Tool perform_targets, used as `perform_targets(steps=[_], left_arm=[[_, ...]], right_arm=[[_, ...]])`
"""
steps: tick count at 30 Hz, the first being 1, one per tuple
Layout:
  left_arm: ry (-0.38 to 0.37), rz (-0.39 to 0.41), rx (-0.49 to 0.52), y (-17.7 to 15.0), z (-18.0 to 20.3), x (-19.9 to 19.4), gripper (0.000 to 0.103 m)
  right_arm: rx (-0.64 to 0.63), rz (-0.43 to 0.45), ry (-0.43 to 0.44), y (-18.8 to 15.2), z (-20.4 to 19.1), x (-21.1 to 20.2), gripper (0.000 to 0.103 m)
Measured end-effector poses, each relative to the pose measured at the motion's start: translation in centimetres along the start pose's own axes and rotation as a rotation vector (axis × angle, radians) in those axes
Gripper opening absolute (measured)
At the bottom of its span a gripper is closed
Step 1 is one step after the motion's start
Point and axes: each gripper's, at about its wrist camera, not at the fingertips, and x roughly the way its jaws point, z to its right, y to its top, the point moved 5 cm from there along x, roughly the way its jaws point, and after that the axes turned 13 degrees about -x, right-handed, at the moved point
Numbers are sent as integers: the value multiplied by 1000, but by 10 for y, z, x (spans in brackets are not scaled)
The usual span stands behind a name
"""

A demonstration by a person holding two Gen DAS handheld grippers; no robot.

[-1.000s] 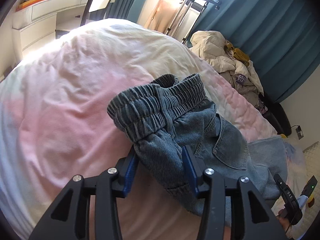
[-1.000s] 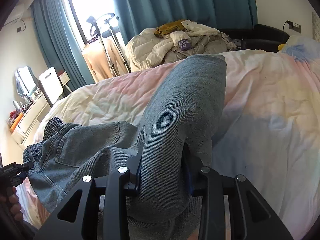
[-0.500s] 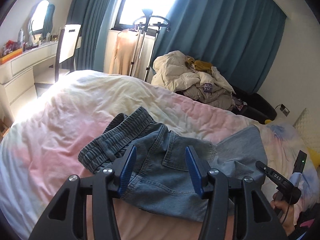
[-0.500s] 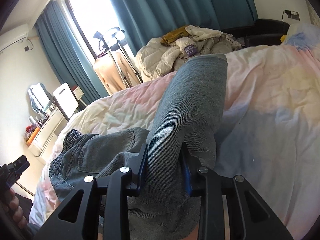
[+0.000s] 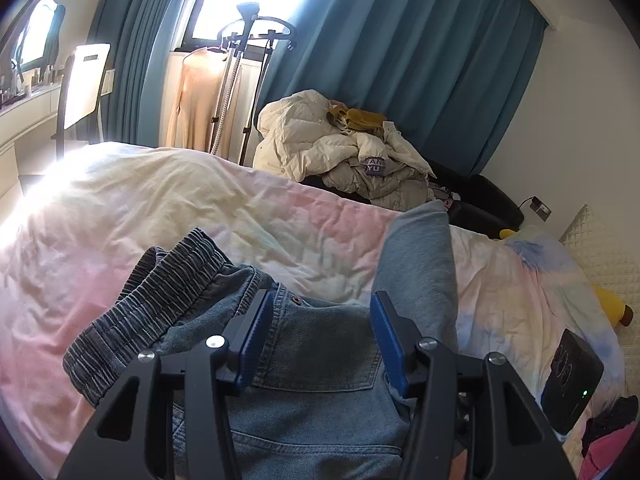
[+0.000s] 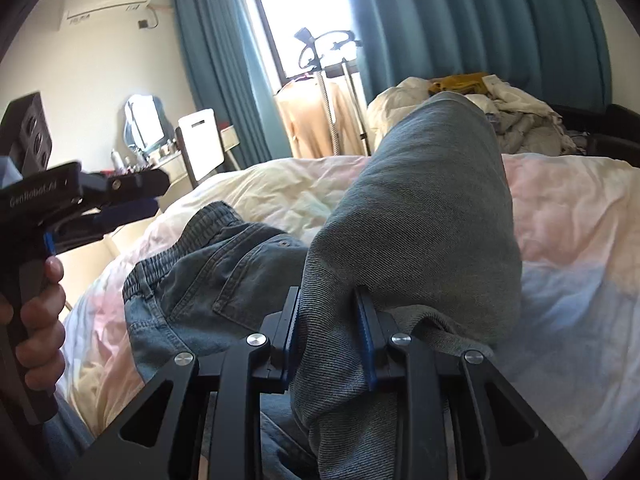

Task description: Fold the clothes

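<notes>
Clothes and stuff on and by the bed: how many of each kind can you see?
Jeans on the bed: 1
Yellow plush toy by the pillow: 1
Heap of jackets and clothes behind the bed: 1
Beige garment hanging on the rack: 1
Grippers: 2, left gripper over the jeans, right gripper closing on a jeans leg
Total: 6

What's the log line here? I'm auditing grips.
left gripper: open over jeans | right gripper: closing on jeans leg | bed
</notes>
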Motion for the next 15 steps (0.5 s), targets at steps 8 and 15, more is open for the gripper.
perform_targets(steps=[8, 15], left_arm=[[17, -12, -43, 5, -30, 24, 52], [15, -50, -43, -2, -37, 37, 52]], right_arm=[[-88, -87, 112, -19, -45, 56, 17], [12, -56, 170, -11, -32, 44, 20]])
